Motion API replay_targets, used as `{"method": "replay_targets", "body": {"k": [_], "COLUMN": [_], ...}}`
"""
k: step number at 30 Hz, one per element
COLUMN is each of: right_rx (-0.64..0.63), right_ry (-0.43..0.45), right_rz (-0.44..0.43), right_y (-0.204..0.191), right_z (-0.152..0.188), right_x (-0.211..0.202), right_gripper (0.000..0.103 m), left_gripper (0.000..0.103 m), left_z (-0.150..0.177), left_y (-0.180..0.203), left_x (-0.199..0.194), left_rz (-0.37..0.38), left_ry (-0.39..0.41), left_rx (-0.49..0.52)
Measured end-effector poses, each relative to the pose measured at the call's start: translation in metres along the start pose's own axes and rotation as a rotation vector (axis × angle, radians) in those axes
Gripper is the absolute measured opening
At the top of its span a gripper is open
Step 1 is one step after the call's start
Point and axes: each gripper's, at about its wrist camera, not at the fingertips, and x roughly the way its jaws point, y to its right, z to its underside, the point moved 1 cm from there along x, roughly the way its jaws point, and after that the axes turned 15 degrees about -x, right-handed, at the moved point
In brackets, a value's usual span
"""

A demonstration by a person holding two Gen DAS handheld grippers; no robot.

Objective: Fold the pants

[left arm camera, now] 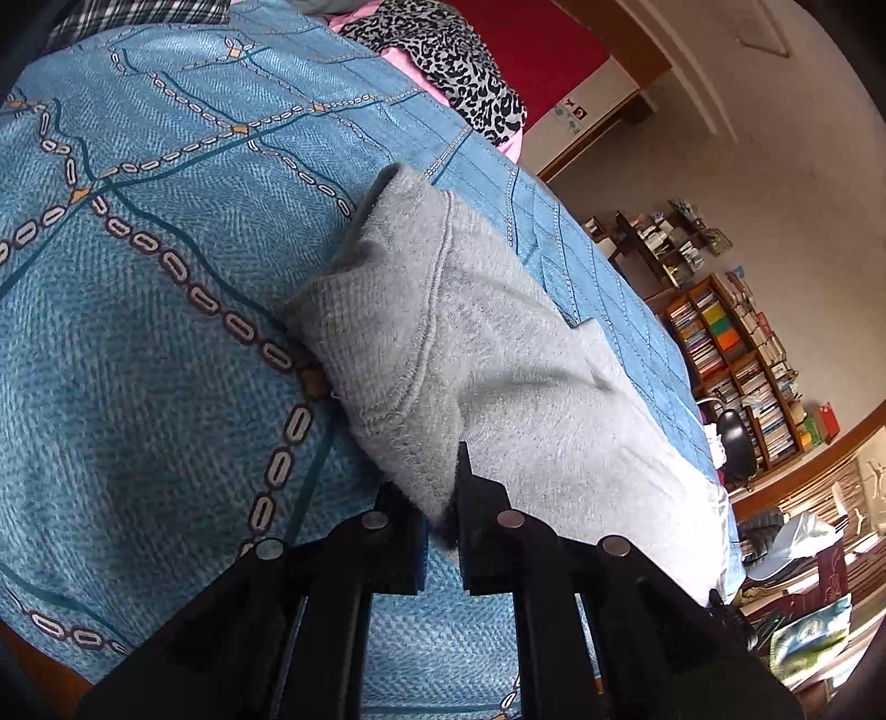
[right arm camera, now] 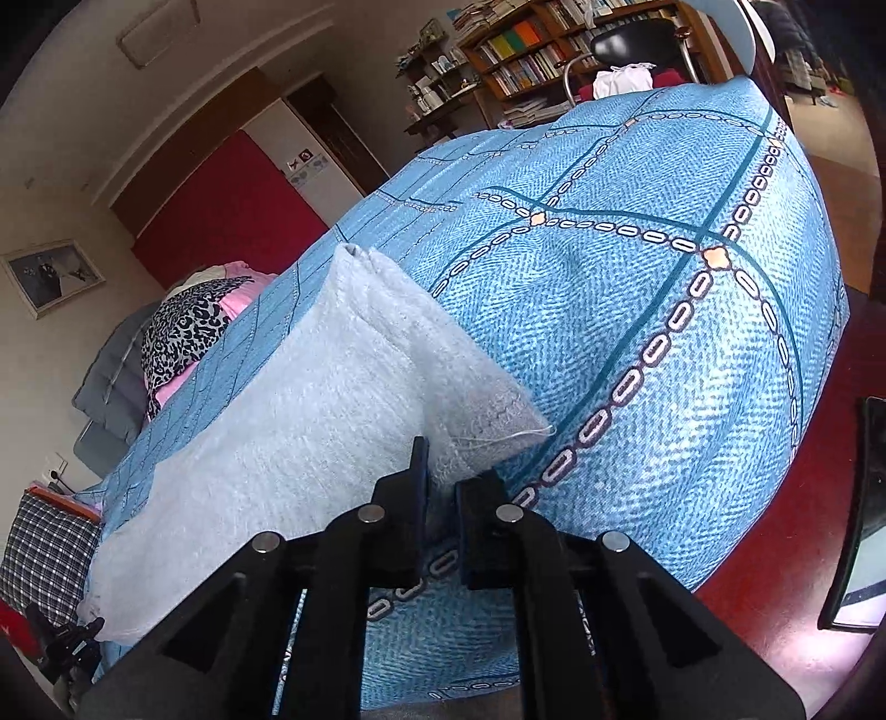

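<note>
Grey fleece pants (left arm camera: 498, 365) lie on the blue patterned bed cover (left arm camera: 166, 277). In the left wrist view my left gripper (left arm camera: 440, 498) is shut on one near corner of the pants. In the right wrist view the same pants (right arm camera: 310, 432) stretch away to the left, and my right gripper (right arm camera: 443, 476) is shut on their other near corner. In that view the left gripper shows small and dark at the pants' far end (right arm camera: 72, 642). The cloth hangs taut between both grippers.
A leopard-print and pink bundle (left arm camera: 454, 55) lies at the head of the bed (right arm camera: 664, 277). Bookshelves (left arm camera: 731, 354) and a black chair (right arm camera: 626, 44) stand beyond the bed. The red floor (right arm camera: 775, 581) shows at the right.
</note>
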Motion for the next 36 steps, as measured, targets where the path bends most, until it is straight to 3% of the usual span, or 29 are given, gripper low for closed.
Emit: {"method": "replay_targets", "body": {"k": [1, 3, 4, 5, 6, 9, 11, 14, 16, 19, 22, 28, 32, 36], "right_rx": [-0.020, -0.058, -0.064, -0.063, -0.063, -0.110, -0.168, -0.268, -0.327, -0.403, -0.478, -0.573, -0.574, -0.575], "right_ry": [0.008, 0.033, 0.052, 0.069, 0.084, 0.131, 0.161, 0.182, 0.166, 0.105, 0.012, -0.057, -0.095, -0.109], "right_rz": [0.011, 0.082, 0.109, 0.131, 0.155, 0.217, 0.250, 0.222, 0.165, 0.076, 0.072, 0.084, 0.074, 0.104], "right_y": [-0.002, -0.003, -0.002, 0.000, 0.002, -0.005, -0.020, -0.053, -0.076, -0.106, -0.124, -0.118, -0.111, -0.130], "right_z": [-0.002, -0.005, -0.007, -0.008, -0.009, -0.014, -0.017, -0.020, -0.019, -0.015, -0.010, 0.001, 0.001, -0.011], "right_x": [-0.003, -0.014, -0.019, -0.024, -0.028, -0.035, -0.036, -0.027, -0.014, 0.010, 0.037, 0.048, 0.047, 0.050], "right_gripper": [0.014, 0.037, 0.039, 0.040, 0.040, 0.040, 0.040, 0.041, 0.048, 0.049, 0.049, 0.049, 0.049, 0.051], "left_gripper": [0.011, 0.023, 0.028, 0.045, 0.055, 0.055, 0.055, 0.055, 0.055, 0.055, 0.055, 0.055, 0.055, 0.058], "left_z": [0.000, 0.001, 0.000, 0.000, -0.001, -0.006, -0.009, -0.002, 0.006, 0.017, 0.029, 0.042, 0.053, 0.056], "left_y": [0.003, 0.009, 0.011, 0.012, 0.012, 0.014, 0.021, 0.048, 0.072, 0.108, 0.128, 0.106, 0.094, 0.092], "left_x": [-0.002, -0.010, -0.016, -0.023, -0.032, -0.053, -0.060, -0.046, -0.029, 0.004, 0.037, 0.079, 0.075, 0.076], "left_rz": [-0.010, -0.047, -0.059, -0.081, -0.112, -0.185, -0.179, -0.124, -0.091, -0.050, -0.038, -0.112, -0.080, -0.081], "left_ry": [0.009, 0.050, 0.077, 0.115, 0.172, 0.302, 0.343, 0.296, 0.251, 0.165, 0.071, -0.027, -0.001, 0.010], "left_rx": [0.020, 0.057, 0.072, 0.082, 0.093, 0.127, 0.141, 0.227, 0.300, 0.381, 0.437, 0.438, 0.519, 0.526]}}
